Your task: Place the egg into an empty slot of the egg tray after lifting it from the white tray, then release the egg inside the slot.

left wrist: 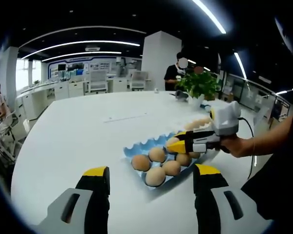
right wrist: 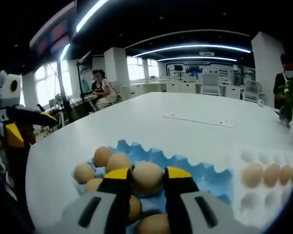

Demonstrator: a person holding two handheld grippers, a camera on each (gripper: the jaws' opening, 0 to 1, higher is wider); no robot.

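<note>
The blue egg tray [right wrist: 207, 179] lies on the white table with several brown eggs [right wrist: 118, 161] in its slots. My right gripper [right wrist: 147, 174] is shut on one brown egg [right wrist: 147, 178], held low over the blue tray's near slots. To its right the white tray [right wrist: 248, 201] holds three more eggs [right wrist: 254, 174]. In the left gripper view the right gripper [left wrist: 174, 146] reaches in from the right with the egg [left wrist: 172, 141] at the blue tray's [left wrist: 136, 149] far side. My left gripper [left wrist: 151, 174] stands open, short of the tray, with nothing between its jaws.
A potted plant [left wrist: 201, 84] stands at the table's far edge beyond the white tray. A person's hand [left wrist: 235, 145] holds the right gripper. People sit and stand by desks in the background. The white table [left wrist: 83, 131] stretches away to the left.
</note>
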